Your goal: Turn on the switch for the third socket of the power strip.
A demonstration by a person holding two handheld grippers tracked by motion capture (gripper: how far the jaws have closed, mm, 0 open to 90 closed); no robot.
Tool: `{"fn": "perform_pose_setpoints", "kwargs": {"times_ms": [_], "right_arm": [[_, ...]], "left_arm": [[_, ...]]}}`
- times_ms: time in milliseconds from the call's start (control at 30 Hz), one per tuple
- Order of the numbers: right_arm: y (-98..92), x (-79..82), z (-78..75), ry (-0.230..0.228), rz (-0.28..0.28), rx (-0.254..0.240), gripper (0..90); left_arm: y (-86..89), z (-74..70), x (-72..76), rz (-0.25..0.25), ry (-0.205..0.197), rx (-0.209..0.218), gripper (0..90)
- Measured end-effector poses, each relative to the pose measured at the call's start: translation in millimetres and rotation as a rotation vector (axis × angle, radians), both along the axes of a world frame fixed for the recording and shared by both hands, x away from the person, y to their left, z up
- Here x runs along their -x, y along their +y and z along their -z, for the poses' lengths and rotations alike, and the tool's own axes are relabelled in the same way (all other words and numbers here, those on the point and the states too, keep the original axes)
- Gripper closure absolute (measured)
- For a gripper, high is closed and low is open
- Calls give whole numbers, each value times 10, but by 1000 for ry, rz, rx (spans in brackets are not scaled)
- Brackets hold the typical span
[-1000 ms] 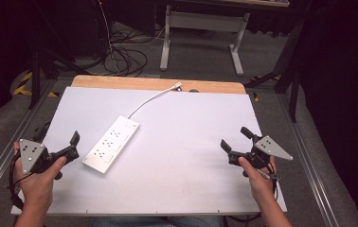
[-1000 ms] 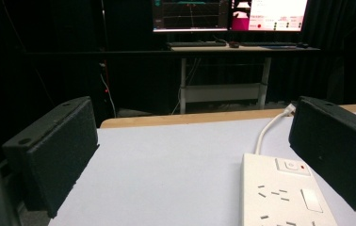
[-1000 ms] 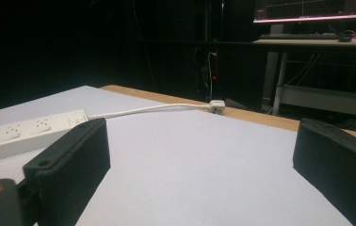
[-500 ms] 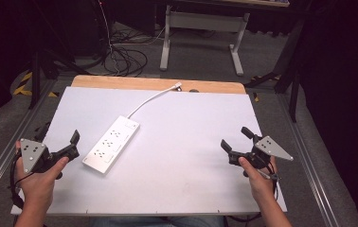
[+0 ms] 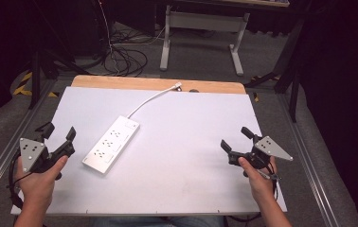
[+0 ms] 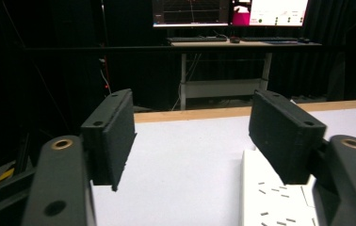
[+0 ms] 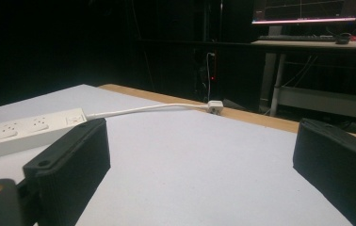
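nothing is picked up yet: the long white plastic power strip [image 5: 111, 150] lies untouched left of centre in the high view. the left gripper [image 5: 59, 137], beside it, has just been narrowing, empty; the right gripper [image 5: 235, 137] gapes wide, well apart.

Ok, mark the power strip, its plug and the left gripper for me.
power strip [image 5: 111, 150], high view, on its white socket face.
plug [image 5: 178, 86], high view, on the white plug at the cord's far end.
left gripper [image 5: 59, 135], high view, midway between the tips of its fingers, open with nothing between them.
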State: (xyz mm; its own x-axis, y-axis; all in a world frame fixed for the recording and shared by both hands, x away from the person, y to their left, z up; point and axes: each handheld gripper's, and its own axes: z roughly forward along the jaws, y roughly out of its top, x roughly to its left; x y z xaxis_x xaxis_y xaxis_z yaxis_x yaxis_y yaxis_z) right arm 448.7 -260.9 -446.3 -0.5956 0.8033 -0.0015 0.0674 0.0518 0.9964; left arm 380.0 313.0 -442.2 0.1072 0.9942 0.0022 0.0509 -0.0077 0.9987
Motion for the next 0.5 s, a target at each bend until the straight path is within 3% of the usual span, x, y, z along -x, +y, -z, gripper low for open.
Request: {"fn": "perform_pose_setpoints", "kwargs": {"times_ms": [433, 500], "right_arm": [[-1, 4, 0, 1, 5, 4, 49], [-1, 5, -1, 1, 5, 4, 49]], "left_arm": [[18, -12, -2, 6, 12, 0, 537], [23, -15, 0, 4, 12, 0, 599]]}}
